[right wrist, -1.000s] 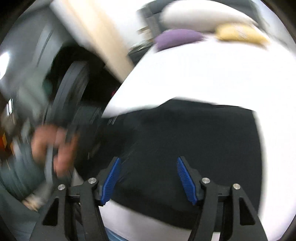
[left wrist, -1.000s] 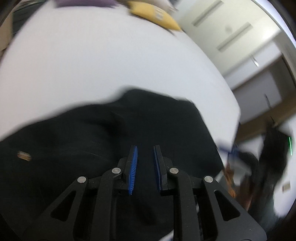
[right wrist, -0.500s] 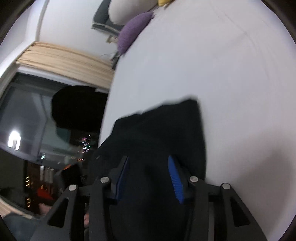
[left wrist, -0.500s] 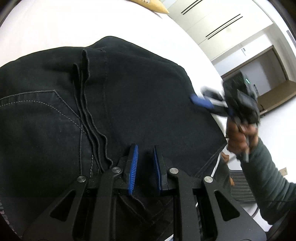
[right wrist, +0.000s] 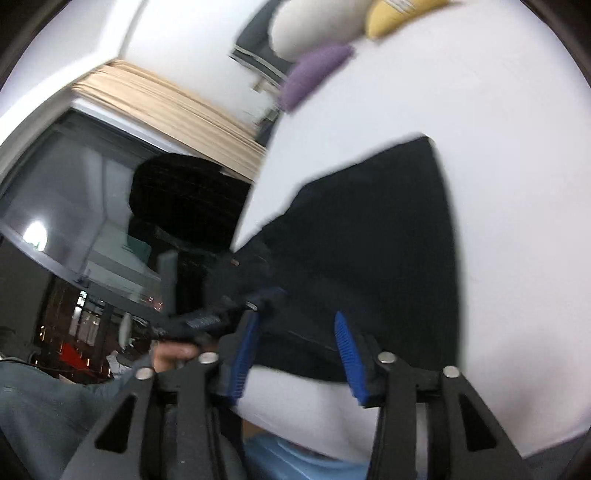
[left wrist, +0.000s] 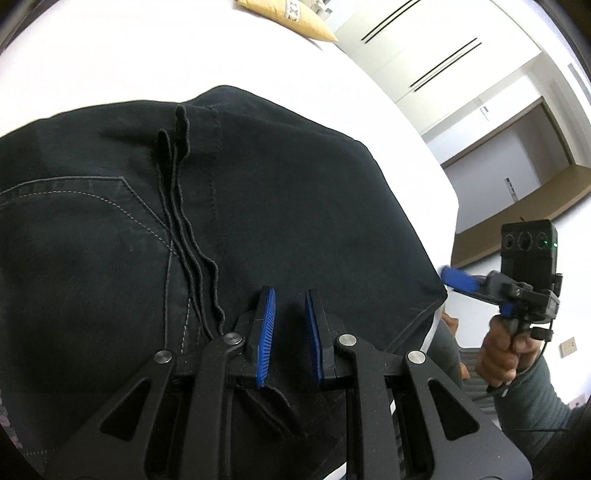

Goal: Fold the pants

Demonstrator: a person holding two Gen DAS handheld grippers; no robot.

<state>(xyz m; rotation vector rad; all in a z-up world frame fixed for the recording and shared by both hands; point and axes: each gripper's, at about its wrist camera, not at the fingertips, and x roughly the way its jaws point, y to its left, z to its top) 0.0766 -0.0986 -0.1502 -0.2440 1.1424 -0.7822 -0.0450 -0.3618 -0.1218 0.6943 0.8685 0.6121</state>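
Note:
Black pants [left wrist: 266, 206] lie folded on a white bed [left wrist: 110, 66], with a back pocket seam at the left and stacked fabric edges down the middle. My left gripper [left wrist: 290, 295] hovers just over the near part of the pants, its blue pads a narrow gap apart with nothing between them. My right gripper [right wrist: 295, 321] is open over the near edge of the pants [right wrist: 369, 229], empty. It also shows in the left wrist view [left wrist: 458, 278], beside the pants' right corner.
A yellow pillow [left wrist: 291, 18] lies at the far end of the bed. In the right wrist view a purple cushion [right wrist: 314, 74], a white pillow [right wrist: 317, 26] and a yellow pillow [right wrist: 399, 11] lie far away. A dark window and curtain [right wrist: 177, 107] stand left.
The right gripper has swung off the pants toward their right corner and its view has turned. The left gripper has stayed low over the pants, with the same narrow gap.

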